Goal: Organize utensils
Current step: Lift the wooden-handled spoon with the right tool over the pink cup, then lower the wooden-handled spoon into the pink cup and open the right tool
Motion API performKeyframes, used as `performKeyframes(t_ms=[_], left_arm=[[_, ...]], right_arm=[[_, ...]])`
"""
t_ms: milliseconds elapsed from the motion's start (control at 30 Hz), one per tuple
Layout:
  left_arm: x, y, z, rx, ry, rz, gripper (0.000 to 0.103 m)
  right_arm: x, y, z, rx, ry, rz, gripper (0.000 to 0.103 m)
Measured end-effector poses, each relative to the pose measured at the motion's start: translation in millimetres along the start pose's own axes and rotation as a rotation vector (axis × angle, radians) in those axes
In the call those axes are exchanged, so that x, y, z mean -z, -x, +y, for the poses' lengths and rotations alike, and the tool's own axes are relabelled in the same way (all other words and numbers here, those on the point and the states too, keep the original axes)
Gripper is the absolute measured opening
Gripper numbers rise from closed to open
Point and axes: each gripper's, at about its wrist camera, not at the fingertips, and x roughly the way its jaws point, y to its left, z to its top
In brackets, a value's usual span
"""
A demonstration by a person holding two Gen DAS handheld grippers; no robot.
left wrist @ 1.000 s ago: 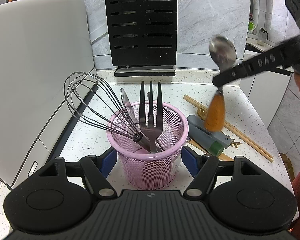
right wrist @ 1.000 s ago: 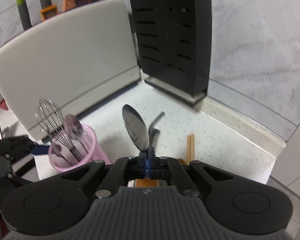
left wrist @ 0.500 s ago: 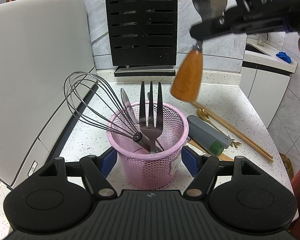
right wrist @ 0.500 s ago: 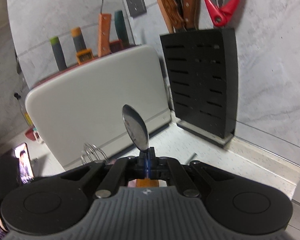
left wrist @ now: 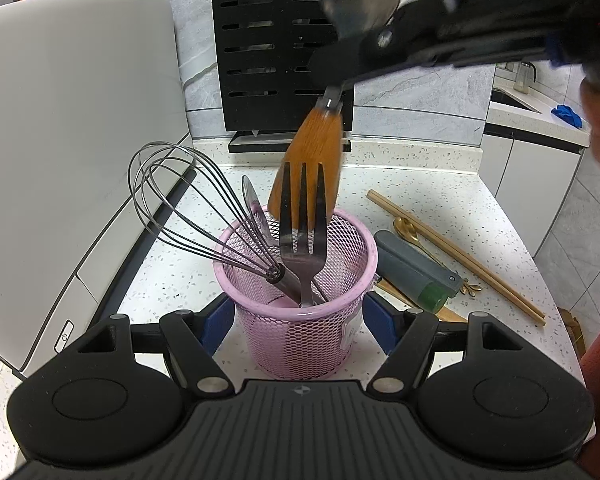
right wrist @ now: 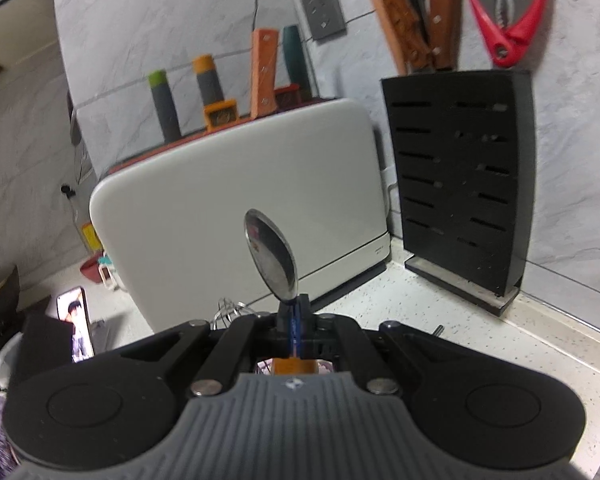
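A pink mesh cup stands on the speckled counter and holds a whisk, a dark fork and a spoon. My left gripper has its blue pads against both sides of the cup. Above the cup, my right gripper is shut on the neck of a wooden-handled spoon. The spoon's steel bowl points up. Its handle hangs down with its end just over the far rim, behind the fork.
To the right of the cup lie a grey peeler with a green end, a gold spoon and wooden chopsticks. A black knife block stands at the back wall. A white appliance fills the left. The counter edge runs along the right.
The right gripper has carried the wooden-handled spoon up and leftward from over the chopsticks to over the cup. The left gripper and the cup have not moved.
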Motion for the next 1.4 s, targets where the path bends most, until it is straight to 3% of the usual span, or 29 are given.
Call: performKeyframes(t_ms=[533, 733, 933, 1167, 1333, 1400], left_arm=[[1, 2, 1, 0.004, 0.004, 0.0, 0.08], [1, 3, 1, 0.01, 0.013, -0.004, 0.078], [1, 4, 1, 0.013, 0.016, -0.005, 0.077], [1, 4, 4, 0.016, 0.02, -0.006, 0.077], [1, 4, 5, 0.017, 0.02, -0.006, 0.077], [1, 4, 4, 0.015, 0.018, -0.006, 0.077]], right_arm=[[32, -35, 6, 0.053, 0.177, 0.109, 0.0], [38, -46, 8, 0.05, 0.21, 0.154, 0.0], [50, -66, 7, 0.042, 0.235, 0.262, 0.0], [53, -67, 11, 0.025, 0.246, 0.279, 0.0], [53, -64, 14, 0.015, 0.248, 0.282, 0.007], [52, -61, 16, 0.011, 0.258, 0.273, 0.023]])
